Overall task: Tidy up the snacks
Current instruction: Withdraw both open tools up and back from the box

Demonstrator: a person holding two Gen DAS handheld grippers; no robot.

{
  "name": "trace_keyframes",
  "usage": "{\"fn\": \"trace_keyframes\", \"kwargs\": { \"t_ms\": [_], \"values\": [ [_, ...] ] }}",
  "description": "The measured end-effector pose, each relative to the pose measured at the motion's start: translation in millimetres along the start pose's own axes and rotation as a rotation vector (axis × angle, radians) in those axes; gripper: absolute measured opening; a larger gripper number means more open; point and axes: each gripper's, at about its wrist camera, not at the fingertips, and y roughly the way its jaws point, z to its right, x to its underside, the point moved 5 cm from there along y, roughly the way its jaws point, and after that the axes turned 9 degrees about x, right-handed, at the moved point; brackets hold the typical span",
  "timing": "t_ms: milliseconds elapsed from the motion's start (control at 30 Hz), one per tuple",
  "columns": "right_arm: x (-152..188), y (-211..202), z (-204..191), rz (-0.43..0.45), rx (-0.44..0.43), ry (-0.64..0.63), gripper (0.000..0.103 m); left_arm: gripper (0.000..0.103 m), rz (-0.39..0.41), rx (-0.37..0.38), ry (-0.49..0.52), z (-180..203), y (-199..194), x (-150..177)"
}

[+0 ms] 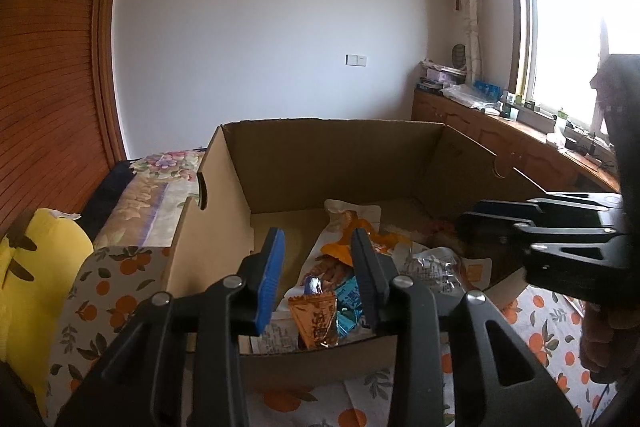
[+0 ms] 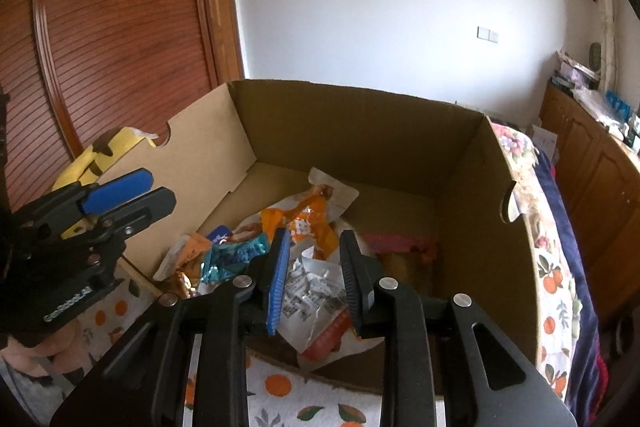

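An open cardboard box (image 1: pixel 332 155) (image 2: pixel 360 123) stands on a bed and holds several snack packets. Among them are an orange packet (image 1: pixel 316 319), a teal packet (image 1: pixel 348 307) (image 2: pixel 236 255), a white pouch with an orange wrapper (image 1: pixel 348 227) (image 2: pixel 312 219), a crinkled silver packet (image 1: pixel 432 267) (image 2: pixel 312 287) and a pink packet (image 2: pixel 400 241). My left gripper (image 1: pixel 318 247) is open and empty above the box's near edge; it shows at the left of the right wrist view (image 2: pixel 160 193). My right gripper (image 2: pixel 316 243) is open and empty over the silver packet; it also shows in the left wrist view (image 1: pixel 468 219).
The box sits on a sheet with an orange-fruit print (image 1: pixel 540 331) (image 2: pixel 288 395). A yellow plush toy (image 1: pixel 36 259) (image 2: pixel 104 151) lies left of the box. A wooden wardrobe (image 2: pixel 120 27) is at the left, a wooden cabinet with clutter (image 1: pixel 500 131) under the window at the right.
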Motion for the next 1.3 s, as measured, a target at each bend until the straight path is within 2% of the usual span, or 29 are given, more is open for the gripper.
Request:
{"fn": "trace_keyframes", "kwargs": {
  "t_ms": [367,733,933,1100,1300],
  "values": [
    [11.0,-49.8,-1.4,0.035,0.027,-0.006,0.025,0.034,-0.009,-0.016,0.029,20.0,-23.5,-3.9],
    [27.3,-121.5,-4.9,0.080,0.039,0.027,0.026,0.035,-0.003,-0.024,0.092,63.7,-102.7,-4.5],
    [39.1,-162.5,-7.4,0.113,0.054,0.040,0.034,0.040,0.015,-0.027,0.097,81.7,-143.2,-2.1],
    [51.8,-189.8,-5.2,0.132,0.083,0.063,0.047,0.042,0.022,-0.043,0.103,97.1,-169.3,4.7],
    [66.3,-220.4,-2.9,0.159,0.114,0.083,0.055,0.043,0.024,-0.068,0.102,111.5,-201.1,15.7]
  ]
}}
